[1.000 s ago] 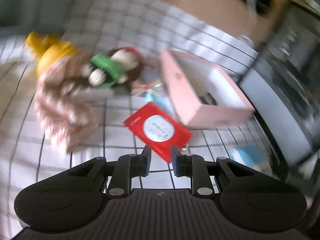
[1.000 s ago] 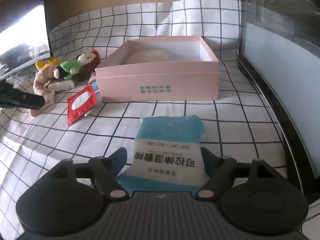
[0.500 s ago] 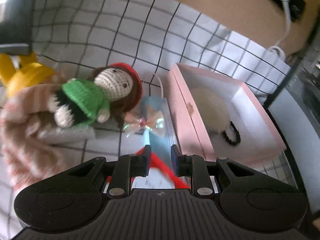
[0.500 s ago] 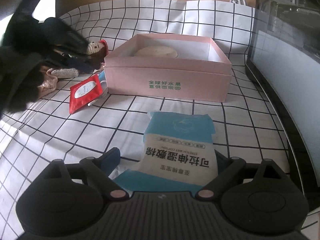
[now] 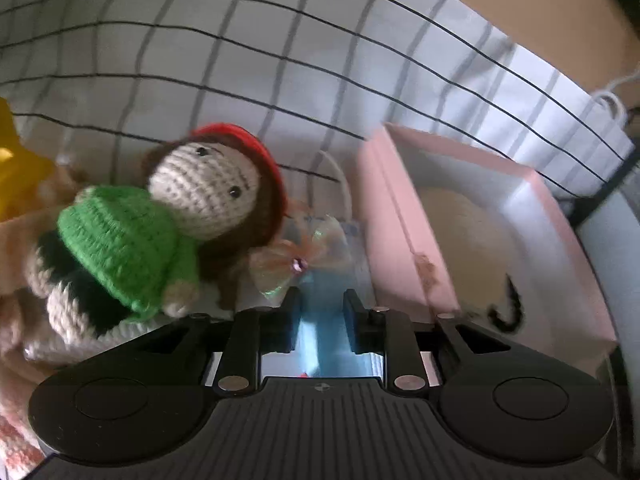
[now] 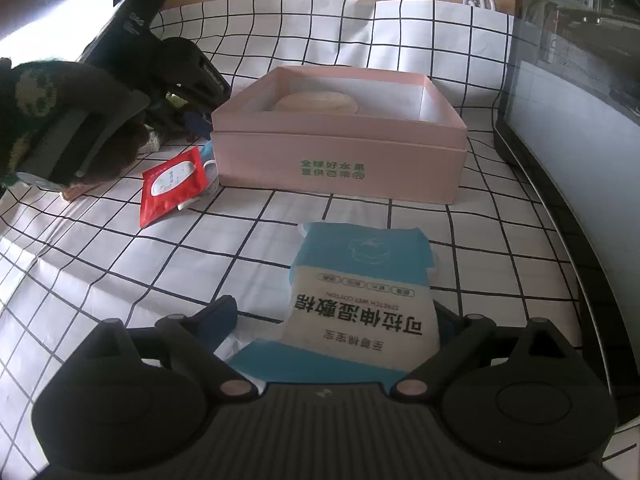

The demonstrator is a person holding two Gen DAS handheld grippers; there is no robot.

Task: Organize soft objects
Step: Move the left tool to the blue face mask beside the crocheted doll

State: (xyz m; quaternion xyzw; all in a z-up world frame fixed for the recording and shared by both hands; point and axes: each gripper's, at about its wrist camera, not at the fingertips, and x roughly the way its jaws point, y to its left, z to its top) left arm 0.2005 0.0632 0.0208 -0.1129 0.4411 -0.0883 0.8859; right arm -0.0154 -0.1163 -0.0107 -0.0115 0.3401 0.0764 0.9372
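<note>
The left gripper [image 5: 319,307] hides most of a blue packet [image 5: 320,336], fingers narrow, contact unclear. The right gripper [image 6: 336,322] gapes wide, low around the cotton pack [image 6: 362,304]

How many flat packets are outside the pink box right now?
3: blue-and-white pack between the right gripper's open jaws; red packet left of the pink box; pale blue packet between the knitted doll and that box. Others may be hidden.

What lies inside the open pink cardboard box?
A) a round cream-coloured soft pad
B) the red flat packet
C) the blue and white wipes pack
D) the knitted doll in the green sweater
A: a round cream-coloured soft pad rests on the floor of the open pink cardboard box; nothing else shows inside.
</note>
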